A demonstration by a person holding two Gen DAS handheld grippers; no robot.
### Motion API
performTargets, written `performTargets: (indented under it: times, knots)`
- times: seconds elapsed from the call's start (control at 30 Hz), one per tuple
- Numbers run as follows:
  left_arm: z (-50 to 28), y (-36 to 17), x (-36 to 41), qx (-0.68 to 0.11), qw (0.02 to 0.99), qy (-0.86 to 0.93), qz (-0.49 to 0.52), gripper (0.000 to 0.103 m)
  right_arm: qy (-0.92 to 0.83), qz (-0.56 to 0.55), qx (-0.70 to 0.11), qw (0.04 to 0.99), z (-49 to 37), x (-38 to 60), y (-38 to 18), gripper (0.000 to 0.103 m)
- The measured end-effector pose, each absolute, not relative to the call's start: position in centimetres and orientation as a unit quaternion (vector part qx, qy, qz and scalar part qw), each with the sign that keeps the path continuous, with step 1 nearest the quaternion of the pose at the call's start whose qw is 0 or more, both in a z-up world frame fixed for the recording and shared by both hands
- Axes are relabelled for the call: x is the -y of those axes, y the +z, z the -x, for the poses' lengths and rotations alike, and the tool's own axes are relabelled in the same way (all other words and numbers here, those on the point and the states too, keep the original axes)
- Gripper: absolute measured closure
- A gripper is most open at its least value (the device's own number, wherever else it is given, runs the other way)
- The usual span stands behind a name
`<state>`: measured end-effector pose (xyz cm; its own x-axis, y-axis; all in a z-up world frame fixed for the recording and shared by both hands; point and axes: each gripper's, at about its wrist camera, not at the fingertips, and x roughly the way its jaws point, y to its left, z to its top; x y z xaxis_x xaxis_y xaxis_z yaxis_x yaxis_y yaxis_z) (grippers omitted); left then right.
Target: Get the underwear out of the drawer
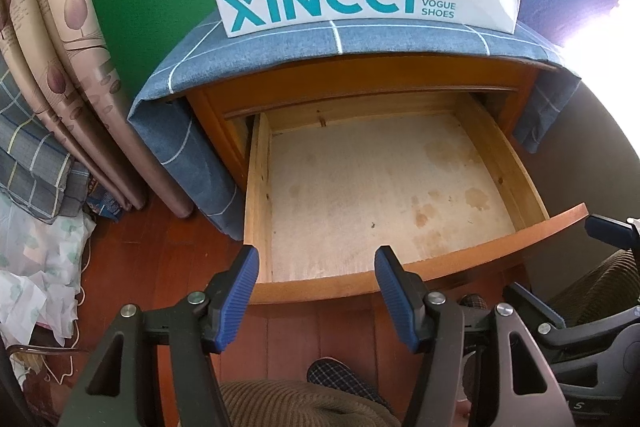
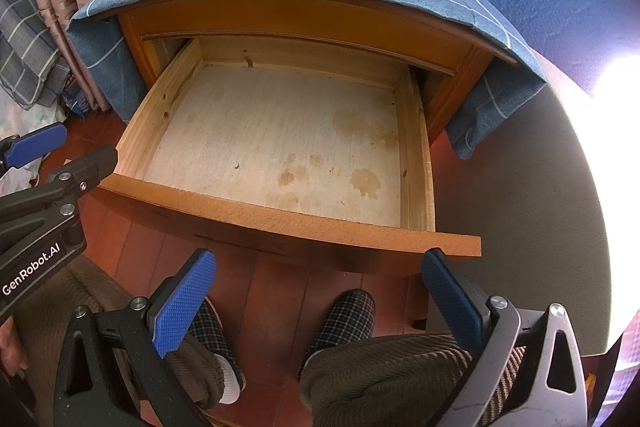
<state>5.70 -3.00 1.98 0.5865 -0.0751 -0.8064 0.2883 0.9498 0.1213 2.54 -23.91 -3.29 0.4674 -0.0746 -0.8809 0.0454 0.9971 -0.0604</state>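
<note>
Both the left gripper [image 1: 316,259] and right gripper [image 2: 320,267] hovered wide apart, empty, angled down before the pulled-out drawer [image 1: 480,247]; no underwear showed on its stained bottom

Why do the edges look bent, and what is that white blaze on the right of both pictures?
Left wrist view: the fisheye lens bows the drawer front, and strong light at right burns out to white glare. Right wrist view: same bending at the drawer rim, glare again at right; the drawer floor stays sharp and evenly lit.
</note>
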Motion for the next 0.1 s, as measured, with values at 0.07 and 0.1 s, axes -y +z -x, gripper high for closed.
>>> performTargets:
  times: [0.07, 0.1]
  knots:
    - [-5.78, 1.98, 2.9, -0.445, 0.882, -0.104, -0.117, 0.041, -0.035, 0.014, -0.515, 0.856, -2.49, 23.9, -3.28, 0.001]
    - [-5.81, 1.99, 2.84, -0.445, 0.882, -0.102, -0.116, 0.041, -0.035, 0.013, -0.515, 0.856, -2.57, 23.89, -3.29, 0.001]
